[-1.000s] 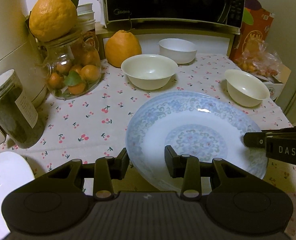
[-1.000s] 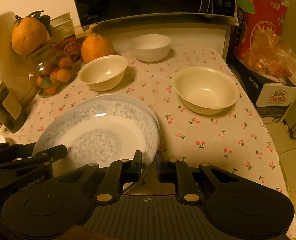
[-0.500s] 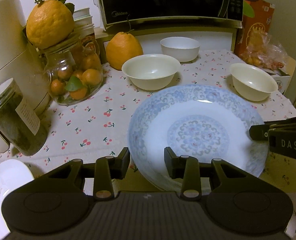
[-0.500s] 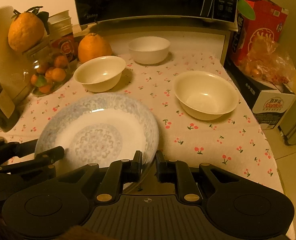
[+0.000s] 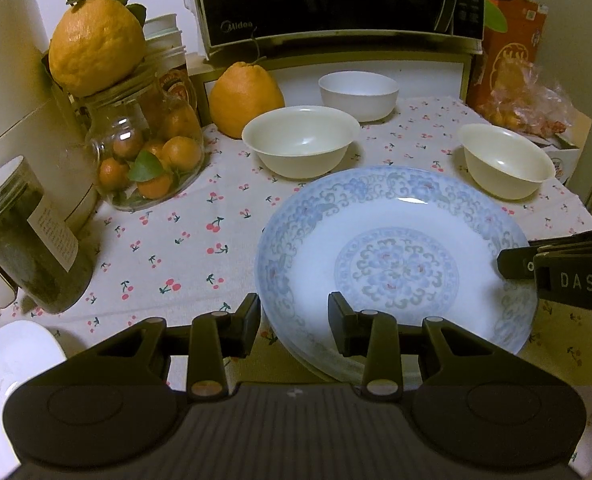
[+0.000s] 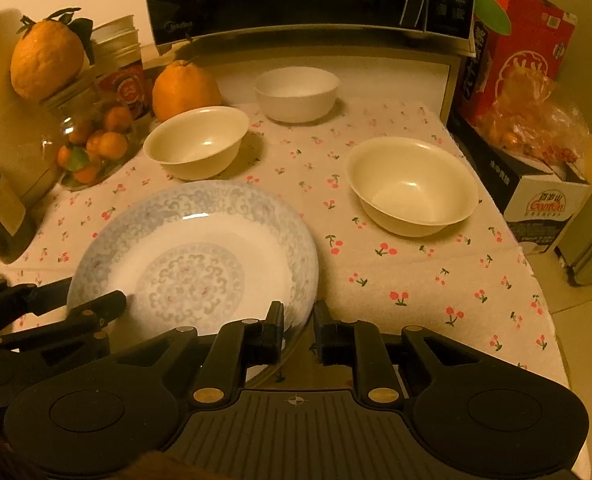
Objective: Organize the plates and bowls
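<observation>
A blue-patterned plate [image 5: 396, 264] [image 6: 200, 264] is held above the cherry-print tablecloth [image 5: 184, 240] by both grippers. My left gripper [image 5: 294, 324] straddles its near-left rim, one finger over and one under. My right gripper [image 6: 299, 330] is shut on its right rim; it shows in the left wrist view [image 5: 552, 268]. Two cream bowls [image 6: 194, 142] [image 6: 412, 186] and a white bowl [image 6: 296, 94] stand on the cloth beyond. A white plate [image 5: 4, 380] lies at the near left.
A microwave [image 5: 336, 0] stands at the back. A glass jar of small oranges [image 5: 148, 152] with a large orange on top, a dark jar [image 5: 28, 240] and a white appliance [image 5: 12, 92] line the left. A red box [image 6: 520, 52] and bagged fruit [image 6: 532, 120] stand right.
The plate has risen and levelled, carried a little forward over the cloth with both grippers still on its rim. The bowls have not moved.
</observation>
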